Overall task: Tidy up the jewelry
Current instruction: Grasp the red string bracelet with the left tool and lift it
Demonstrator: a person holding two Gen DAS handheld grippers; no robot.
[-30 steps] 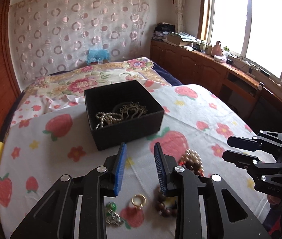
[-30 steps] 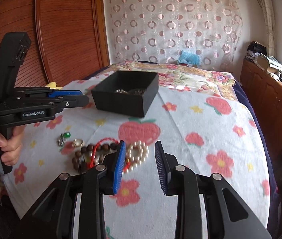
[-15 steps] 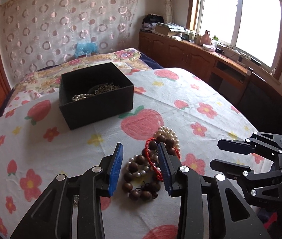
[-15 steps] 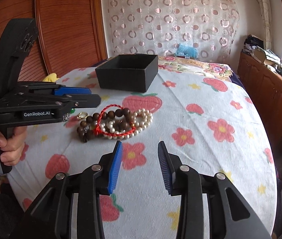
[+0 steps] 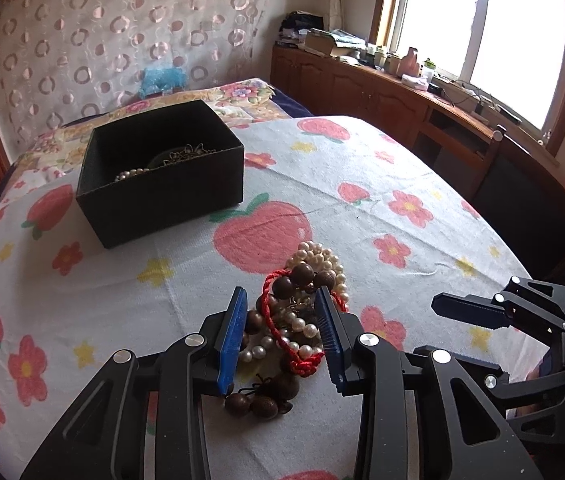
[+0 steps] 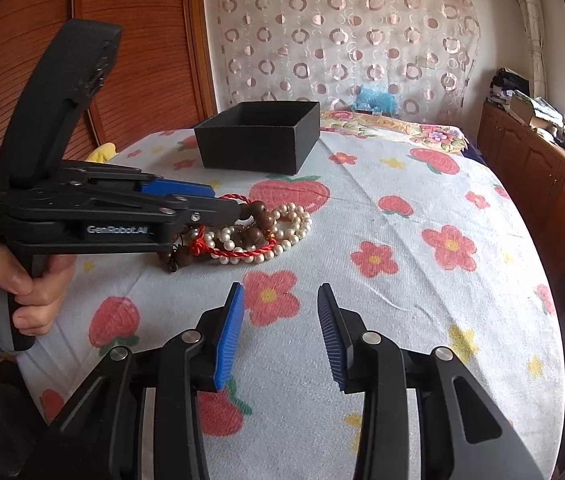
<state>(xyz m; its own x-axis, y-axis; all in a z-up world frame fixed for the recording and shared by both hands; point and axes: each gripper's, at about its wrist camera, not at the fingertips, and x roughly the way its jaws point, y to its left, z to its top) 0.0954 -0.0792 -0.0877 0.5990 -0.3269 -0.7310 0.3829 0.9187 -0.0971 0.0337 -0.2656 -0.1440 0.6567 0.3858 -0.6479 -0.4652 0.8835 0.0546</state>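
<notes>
The left gripper (image 5: 282,330) is being closed, its fingers straddling the bead pile (image 5: 298,320); the right gripper (image 6: 280,330) is held apart, empty, above the tabletop (image 6: 422,288).

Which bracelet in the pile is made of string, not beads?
The red cord bracelet. It is a twisted red string with a knot, while the pearl bracelet and brown wooden one are beads.
</notes>
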